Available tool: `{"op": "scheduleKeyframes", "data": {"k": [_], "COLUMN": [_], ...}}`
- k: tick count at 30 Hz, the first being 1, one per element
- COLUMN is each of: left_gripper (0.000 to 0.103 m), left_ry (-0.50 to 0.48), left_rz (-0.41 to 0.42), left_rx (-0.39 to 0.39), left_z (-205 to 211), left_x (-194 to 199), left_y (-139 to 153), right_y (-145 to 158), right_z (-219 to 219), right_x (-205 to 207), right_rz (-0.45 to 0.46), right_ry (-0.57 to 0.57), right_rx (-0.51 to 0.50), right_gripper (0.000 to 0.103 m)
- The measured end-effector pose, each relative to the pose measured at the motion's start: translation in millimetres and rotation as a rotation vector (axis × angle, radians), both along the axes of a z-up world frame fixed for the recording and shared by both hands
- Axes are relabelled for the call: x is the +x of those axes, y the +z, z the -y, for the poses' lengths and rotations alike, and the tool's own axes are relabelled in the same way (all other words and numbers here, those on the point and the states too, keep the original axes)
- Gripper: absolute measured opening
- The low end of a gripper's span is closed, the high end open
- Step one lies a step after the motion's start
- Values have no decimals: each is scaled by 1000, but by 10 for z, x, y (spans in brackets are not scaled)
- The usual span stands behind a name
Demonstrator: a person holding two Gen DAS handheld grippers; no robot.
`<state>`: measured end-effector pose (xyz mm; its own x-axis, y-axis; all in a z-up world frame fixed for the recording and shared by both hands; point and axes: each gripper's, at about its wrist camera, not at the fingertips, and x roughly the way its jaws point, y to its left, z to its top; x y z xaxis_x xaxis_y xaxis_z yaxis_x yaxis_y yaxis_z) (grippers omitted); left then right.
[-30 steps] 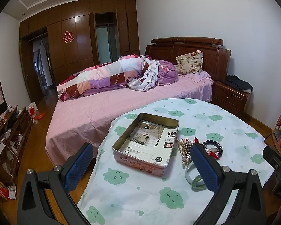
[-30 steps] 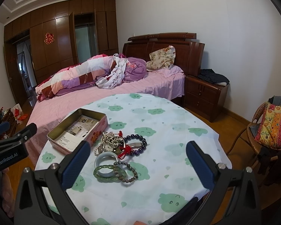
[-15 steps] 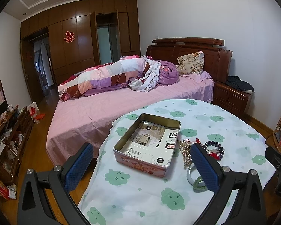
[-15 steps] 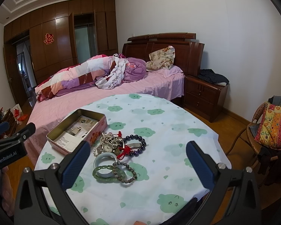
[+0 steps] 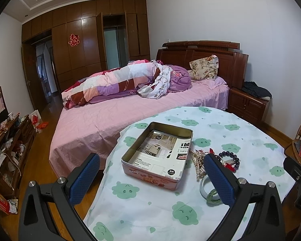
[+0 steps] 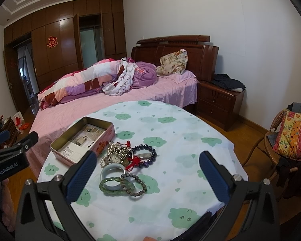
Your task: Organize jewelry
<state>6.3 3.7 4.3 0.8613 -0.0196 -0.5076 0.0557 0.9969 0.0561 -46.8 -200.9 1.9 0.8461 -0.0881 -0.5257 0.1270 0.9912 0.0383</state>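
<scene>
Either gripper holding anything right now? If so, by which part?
Nothing is held. The left gripper and right gripper are both open and bare; the jewelry pile lies on the table beside the tin.

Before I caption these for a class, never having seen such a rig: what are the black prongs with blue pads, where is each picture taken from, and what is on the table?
The prongs are hand-held two-finger grippers, one per hand, each carrying a forward-looking fisheye camera. One picture looks along the left gripper, the other along the right gripper. Both are open and hold nothing. On the round table with the green-cloud cloth stands an open pink rectangular tin, lined with printed paper. Beside it lies a jewelry pile: green jade bangle, pale bangle, dark bead bracelet, grey bead bracelet, silver wristwatch.
</scene>
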Motion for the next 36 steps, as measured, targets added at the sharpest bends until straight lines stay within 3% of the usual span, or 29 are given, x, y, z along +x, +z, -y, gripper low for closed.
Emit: {"op": "scheduleKeyframes", "data": {"k": [23, 36], "left_gripper": [102, 102], "left_ry": [-9, -93], "left_rz": [0, -36], "left_rx": [10, 74], "left_z": [36, 282], "left_x": [-1, 191], "left_y": [-40, -438], "right_y": [-29, -364], "right_z": [62, 222], "right_x": [58, 272], "right_rz": [-18, -86], "right_ry": [1, -13], "right_rx": [12, 23], "right_gripper": [103, 103]}}
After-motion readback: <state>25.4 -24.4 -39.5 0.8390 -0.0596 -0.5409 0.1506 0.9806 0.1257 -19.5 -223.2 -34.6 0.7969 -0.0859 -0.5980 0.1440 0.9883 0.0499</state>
